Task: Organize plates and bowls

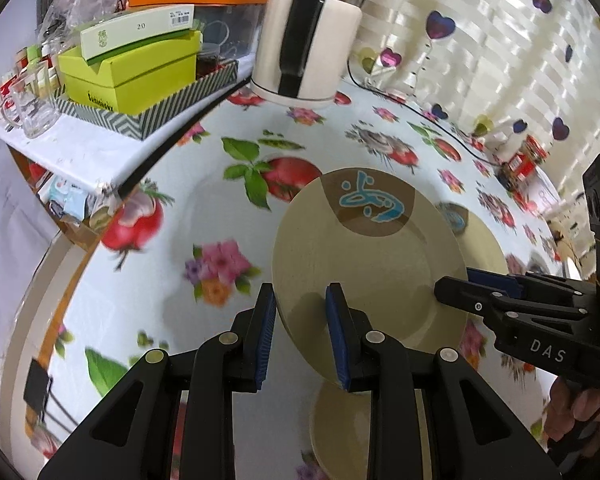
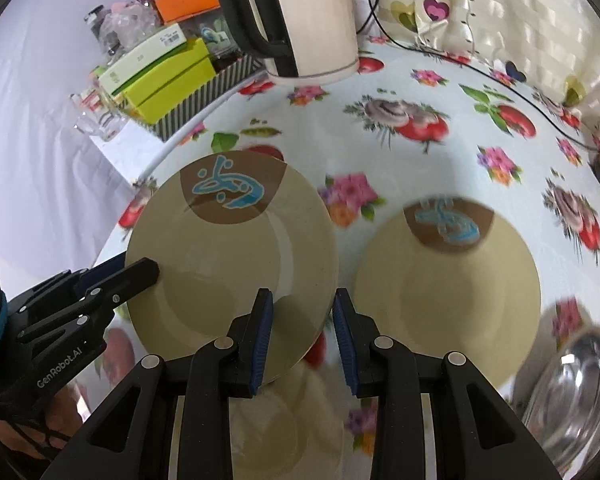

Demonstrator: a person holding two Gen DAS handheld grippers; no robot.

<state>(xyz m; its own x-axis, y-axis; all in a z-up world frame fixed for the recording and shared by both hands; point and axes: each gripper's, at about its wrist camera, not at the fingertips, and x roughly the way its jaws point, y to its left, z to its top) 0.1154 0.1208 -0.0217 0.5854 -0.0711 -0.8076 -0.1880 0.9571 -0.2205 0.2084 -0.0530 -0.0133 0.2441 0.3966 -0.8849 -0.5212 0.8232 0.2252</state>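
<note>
- A beige plate (image 1: 364,256) with a brown patch and a blue mark hangs tilted above the flowered tabletop (image 1: 172,216), carried between both grippers.
- The left gripper (image 1: 302,336) has its jaws narrowed on the near-left rim, one blue pad under the plate and one on top; from the right wrist view the same gripper (image 2: 140,276) pinches that plate (image 2: 232,264) at its left edge.
- The right gripper (image 2: 302,336) straddles the plate's near-right rim with its jaws set fairly narrow. The left pad lies on the plate's face; I cannot tell whether the other pad presses from below. The left wrist view shows it (image 1: 460,286) clamped over the right rim, so I judge it a grip.
- A second plate (image 2: 448,276) of the same pattern lies flat on the tabletop, just right of the lifted one and apart from it.
- A third beige dish (image 1: 340,424) shows beneath the grippers, partly hidden; whether plate or bowl I cannot say.
- A steel bowl (image 2: 576,384) sits at the right edge, near the second plate.
- A kettle (image 1: 312,36) and boxes (image 1: 132,68) stand at the back, well clear.
- By my reckoning the task is at an early or middle stage: one plate is in the air, nothing visibly stacked, and the other plate, the dish and the bowl remain to be gathered.
</note>
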